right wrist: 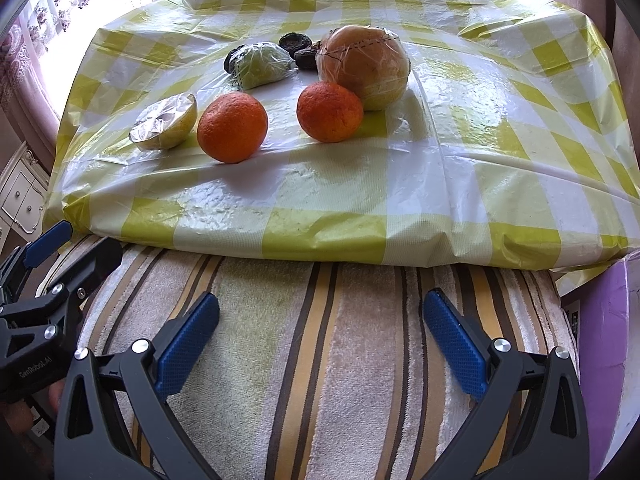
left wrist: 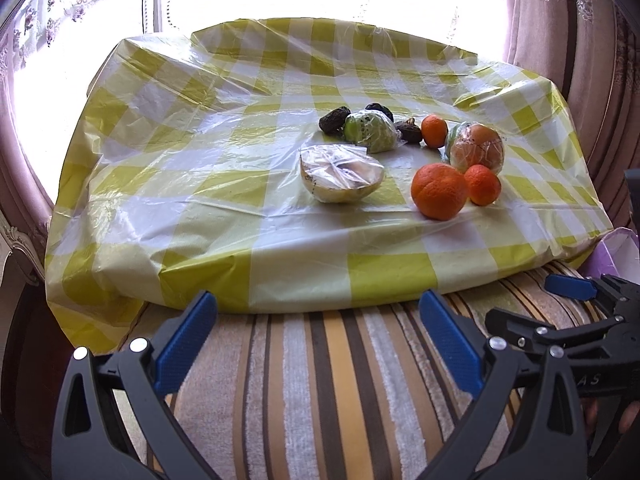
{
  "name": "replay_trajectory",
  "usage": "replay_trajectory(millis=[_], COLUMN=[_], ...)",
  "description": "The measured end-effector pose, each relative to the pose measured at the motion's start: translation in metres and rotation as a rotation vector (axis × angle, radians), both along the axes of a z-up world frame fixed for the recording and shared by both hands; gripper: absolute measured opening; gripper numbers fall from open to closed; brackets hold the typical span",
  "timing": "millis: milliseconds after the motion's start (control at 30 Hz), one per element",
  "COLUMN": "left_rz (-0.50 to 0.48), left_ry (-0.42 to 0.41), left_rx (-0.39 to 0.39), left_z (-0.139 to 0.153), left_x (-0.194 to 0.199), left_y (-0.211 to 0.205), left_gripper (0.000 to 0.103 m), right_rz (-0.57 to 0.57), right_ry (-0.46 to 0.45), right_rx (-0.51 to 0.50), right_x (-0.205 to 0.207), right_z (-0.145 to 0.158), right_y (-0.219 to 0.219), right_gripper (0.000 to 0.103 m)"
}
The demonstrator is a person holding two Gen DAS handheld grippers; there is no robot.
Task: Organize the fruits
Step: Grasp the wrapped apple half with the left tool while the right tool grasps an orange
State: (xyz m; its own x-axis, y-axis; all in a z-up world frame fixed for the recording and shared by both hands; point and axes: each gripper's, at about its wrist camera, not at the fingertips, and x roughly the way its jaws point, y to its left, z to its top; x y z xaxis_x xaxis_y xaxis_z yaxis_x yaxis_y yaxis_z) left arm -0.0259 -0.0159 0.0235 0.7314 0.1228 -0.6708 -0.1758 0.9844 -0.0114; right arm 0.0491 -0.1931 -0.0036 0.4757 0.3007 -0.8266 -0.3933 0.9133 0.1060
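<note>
From the left wrist camera, the left gripper (left wrist: 318, 312) hangs with its jaws spread apart and nothing between them, above a striped towel (left wrist: 304, 380) in front of the table. The fruits lie on the checked plastic cloth (left wrist: 200, 168), toward its right half. A wrapped half fruit (left wrist: 340, 178) sits nearest, its cut face turned up and a little toward the camera, long axis running left to right. The big orange (left wrist: 439, 191) touches a small orange (left wrist: 482, 184).

From the right wrist camera, the right gripper (right wrist: 320, 312) is also released and empty, over the same towel. The wrapped large fruit (right wrist: 366, 66) stands just behind one orange (right wrist: 330, 111); a wrapped green fruit (right wrist: 264, 65) lies with its long axis across the view, between dark wrinkled fruits (right wrist: 296, 43).

I think the risk is rolling: the oranges are round and the cloth is slippery and creased, so a push from one finger may send them toward the edge. The loose film may also slip in the jaws.
</note>
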Motion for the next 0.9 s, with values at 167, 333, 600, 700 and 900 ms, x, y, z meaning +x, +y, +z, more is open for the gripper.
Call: replay_trajectory(millis=[167,333,600,700,900], left_rz=[-0.014,-0.008,-0.003,-0.01,-0.009], left_ry=[-0.075,-0.123,-0.041,0.02,0.092], left_rx=[0.007,-0.001,0.013,0.004,0.002], left_z=[0.014,0.035,0.04,0.03,0.016], left_x=[-0.009,-0.003,0.059,0.083,0.11], left_y=[-0.005,-0.003,-0.001,0.0,0.003], left_gripper=[0.1,0.095,0.085,0.085,0.081], right_rz=[-0.001,-0.004,-0.058,-0.067,-0.046], right_ry=[-0.046,-0.177,-0.243,-0.228,-0.218], right_rx=[0.043,0.017,0.001,0.0,-0.019], right_x=[-0.008,-0.01,0.029,0.045,0.065], right_z=[0.015,0.042,0.051,0.046,0.04], right_y=[-0.006,-0.002,-0.001,0.001,0.019], right_gripper=[0.099,0.099,0.098,0.093,0.078])
